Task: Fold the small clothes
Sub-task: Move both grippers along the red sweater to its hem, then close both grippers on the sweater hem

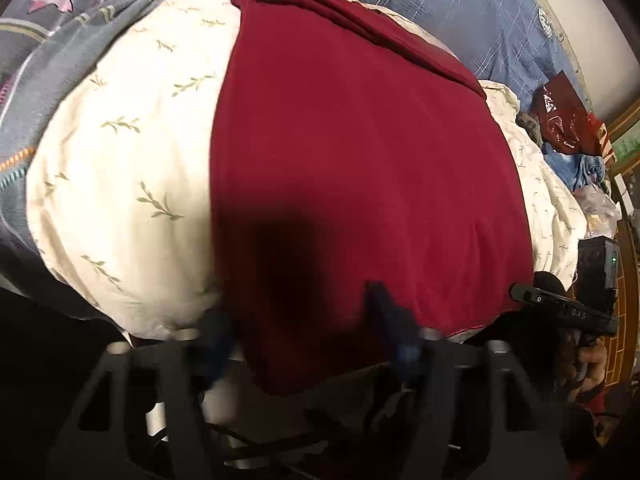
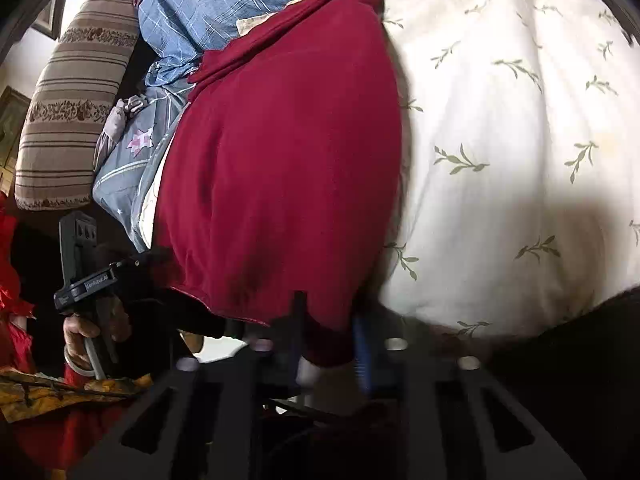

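At six o'clock in both wrist views, the red garment (image 1: pixel 360 168) lies spread over a cream leaf-print quilt (image 1: pixel 120 160). The left gripper (image 1: pixel 296 320) is spread wide around its near hem; the right gripper (image 2: pixel 326 320) appears to pinch that hem's corner. Judged best: close the left too, then lift both corners evenly toward twelve o'clock.

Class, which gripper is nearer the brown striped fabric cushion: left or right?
Left. The left gripper sits just below the brown striped fabric cushion; the right gripper is farther over, at the dark red garment's hem.
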Demonstrator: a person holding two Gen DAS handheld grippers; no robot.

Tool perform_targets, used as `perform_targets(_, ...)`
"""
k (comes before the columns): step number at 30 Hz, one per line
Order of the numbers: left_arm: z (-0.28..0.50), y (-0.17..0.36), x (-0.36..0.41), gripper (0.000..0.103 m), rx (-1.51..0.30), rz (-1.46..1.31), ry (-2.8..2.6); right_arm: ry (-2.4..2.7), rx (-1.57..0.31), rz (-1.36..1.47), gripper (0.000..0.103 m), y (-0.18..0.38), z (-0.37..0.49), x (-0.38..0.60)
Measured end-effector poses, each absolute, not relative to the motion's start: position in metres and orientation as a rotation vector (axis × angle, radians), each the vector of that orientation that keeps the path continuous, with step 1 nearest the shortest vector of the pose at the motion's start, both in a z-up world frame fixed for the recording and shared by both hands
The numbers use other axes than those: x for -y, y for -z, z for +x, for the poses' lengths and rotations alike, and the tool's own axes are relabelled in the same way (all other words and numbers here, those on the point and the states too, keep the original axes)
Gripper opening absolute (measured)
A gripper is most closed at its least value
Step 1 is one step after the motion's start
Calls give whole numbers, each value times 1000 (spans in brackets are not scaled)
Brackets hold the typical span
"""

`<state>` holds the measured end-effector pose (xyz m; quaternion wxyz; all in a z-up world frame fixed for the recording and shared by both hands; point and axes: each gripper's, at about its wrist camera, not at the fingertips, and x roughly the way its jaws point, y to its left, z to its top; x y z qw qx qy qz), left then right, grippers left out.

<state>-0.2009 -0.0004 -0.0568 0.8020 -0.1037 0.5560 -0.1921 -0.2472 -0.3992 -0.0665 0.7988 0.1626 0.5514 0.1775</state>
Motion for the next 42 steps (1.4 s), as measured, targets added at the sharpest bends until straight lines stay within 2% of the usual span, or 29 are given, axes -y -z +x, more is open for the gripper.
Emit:
perform_targets(1,-201,54,0,19,-1184,-220,414,-382,-1173,346,11,64,-248,397)
perform_targets(2,-202,50,-3,13,-1173,-225,419,-389,-1159,346,11,59,-249,396)
perform_targets(4,-204,40,-6,9,-1154,-240,437,-416,-1115,353,10,46,-252,394)
perform_targets(11,-198,-8,-20,6,-1014,-267,497,-486,-878,363,10,-26,-250,386)
perform_targets(16,-174,-27,-22,6,-958,-278,500,-487,-754,393,9,-52,-236,383)
perform_targets(31,-161,-22,-22,6,-1011,-353,542,-428,-731,443,9,-52,-207,392)
perform_targets(42,-115,-51,-17,6,-887,-378,518,-372,-598,458,4,-86,-172,407)
